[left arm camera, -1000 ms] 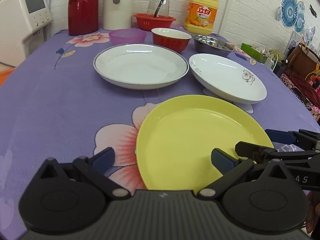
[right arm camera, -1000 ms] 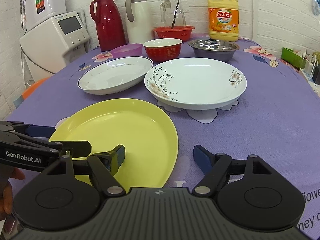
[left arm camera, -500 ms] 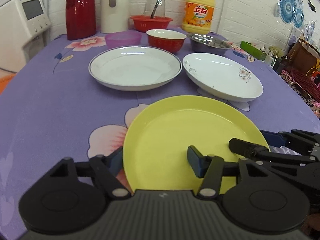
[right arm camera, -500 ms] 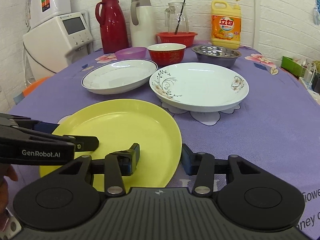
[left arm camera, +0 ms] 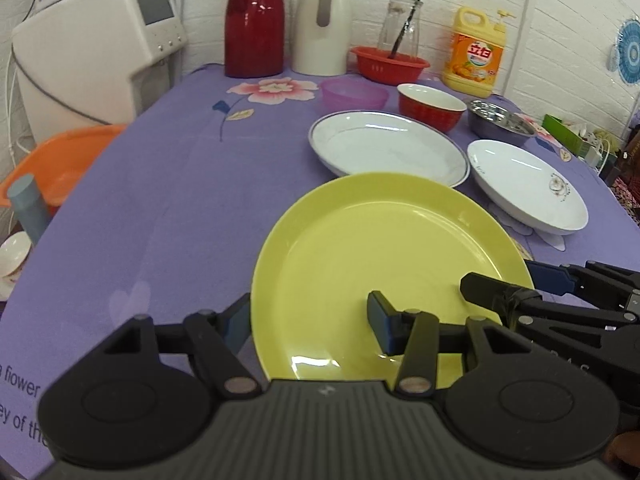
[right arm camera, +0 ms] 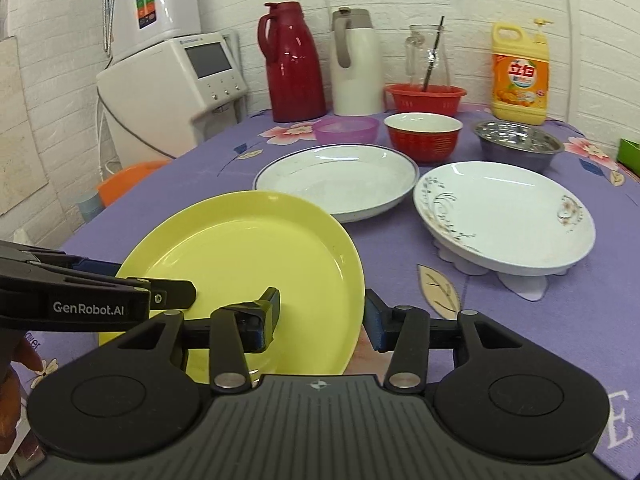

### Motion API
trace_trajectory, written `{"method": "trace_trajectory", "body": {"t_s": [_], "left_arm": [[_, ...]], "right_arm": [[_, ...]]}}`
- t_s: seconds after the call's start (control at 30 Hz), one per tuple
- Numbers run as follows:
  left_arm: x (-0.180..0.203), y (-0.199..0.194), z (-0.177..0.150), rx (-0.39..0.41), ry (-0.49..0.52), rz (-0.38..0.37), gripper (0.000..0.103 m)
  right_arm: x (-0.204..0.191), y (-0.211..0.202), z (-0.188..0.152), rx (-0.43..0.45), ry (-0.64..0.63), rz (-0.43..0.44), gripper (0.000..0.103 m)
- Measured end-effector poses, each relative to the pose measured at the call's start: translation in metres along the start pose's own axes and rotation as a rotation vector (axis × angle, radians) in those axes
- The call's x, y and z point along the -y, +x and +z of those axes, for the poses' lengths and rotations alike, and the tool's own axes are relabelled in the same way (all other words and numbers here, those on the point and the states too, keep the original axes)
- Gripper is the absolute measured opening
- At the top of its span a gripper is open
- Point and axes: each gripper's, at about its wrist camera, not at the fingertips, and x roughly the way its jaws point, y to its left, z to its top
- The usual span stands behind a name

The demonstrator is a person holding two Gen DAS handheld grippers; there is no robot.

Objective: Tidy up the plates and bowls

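Two grippers are closed on one yellow plate, which a second ago lay flat on the purple floral tablecloth between open jaws; it is now raised and tilted, its far rim overlapping the blue-rimmed white plate in the left wrist view; the views have swung toward the table's left side. Left gripper: set low at the plate's near-left rim; jaws narrowed onto the rim, one finger outside, one inside over the well. Right gripper: set at the near-right rim; jaws likewise narrowed, the rim pinched between inner and outer fingers. Beyond, on the cloth: floral white plate just right of the blue-rimmed one; then a row of purple bowl, red bowl, steel bowl.
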Motion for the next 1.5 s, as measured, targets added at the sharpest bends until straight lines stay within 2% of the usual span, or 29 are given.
{"method": "trace_trajectory", "body": {"t_s": [0.3,0.37,0.4,0.43,0.47,0.5,0.57,0.63,0.77,0.93,1.03,1.2,1.3,1.37,1.43,1.5], "left_arm": [[0.0,0.023,-0.002,-0.023,-0.006,-0.045,0.048],[0.001,0.028,0.0,-0.006,0.001,-0.033,0.049],[0.001,0.03,0.002,-0.005,-0.006,-0.038,0.055],[-0.001,0.031,0.003,-0.009,-0.019,-0.055,0.068],[-0.004,0.031,0.004,-0.017,-0.039,-0.067,0.072],[-0.007,0.029,0.004,-0.02,-0.054,-0.064,0.083],[-0.019,0.02,0.007,0.001,-0.099,-0.087,0.103],[-0.031,0.009,0.011,0.049,-0.146,-0.109,0.102],[-0.044,-0.003,0.027,0.119,-0.187,-0.122,0.102],[-0.05,-0.001,0.051,0.149,-0.215,-0.191,0.102],[-0.05,0.008,0.067,0.163,-0.232,-0.185,0.102],[-0.053,0.033,0.095,0.192,-0.237,-0.12,0.102],[-0.054,0.051,0.107,0.163,-0.259,-0.122,0.102],[-0.056,0.057,0.11,0.137,-0.278,-0.142,0.102],[-0.056,0.059,0.109,0.14,-0.275,-0.161,0.102],[-0.054,0.062,0.111,0.152,-0.255,-0.139,0.102]], "right_arm": [[0.004,0.014,-0.004,-0.039,-0.002,-0.045,0.083],[0.006,0.018,-0.006,-0.046,-0.003,-0.043,0.085],[0.006,0.019,-0.006,-0.042,-0.009,-0.037,0.086],[0.006,0.019,-0.005,-0.043,-0.013,-0.029,0.088],[0.008,0.018,-0.005,-0.044,-0.004,-0.017,0.086],[0.011,0.015,-0.005,-0.042,0.016,-0.002,0.086],[0.02,0.007,-0.003,-0.03,0.057,0.013,0.095],[0.03,-0.003,0.0,0.006,0.087,-0.013,0.103],[0.044,-0.013,0.007,0.052,0.129,-0.042,0.103],[0.054,-0.009,0.018,0.052,0.131,-0.054,0.103],[0.062,-0.006,0.033,0.072,0.13,-0.038,0.103],[0.075,0.013,0.064,0.116,0.08,-0.025,0.103],[0.083,0.037,0.076,0.099,0.077,-0.033,0.103],[0.082,0.046,0.073,0.051,0.044,-0.098,0.103],[0.085,0.043,0.064,0.04,0.007,-0.121,0.103],[0.09,0.038,0.057,0.015,-0.014,-0.162,0.103]]}}
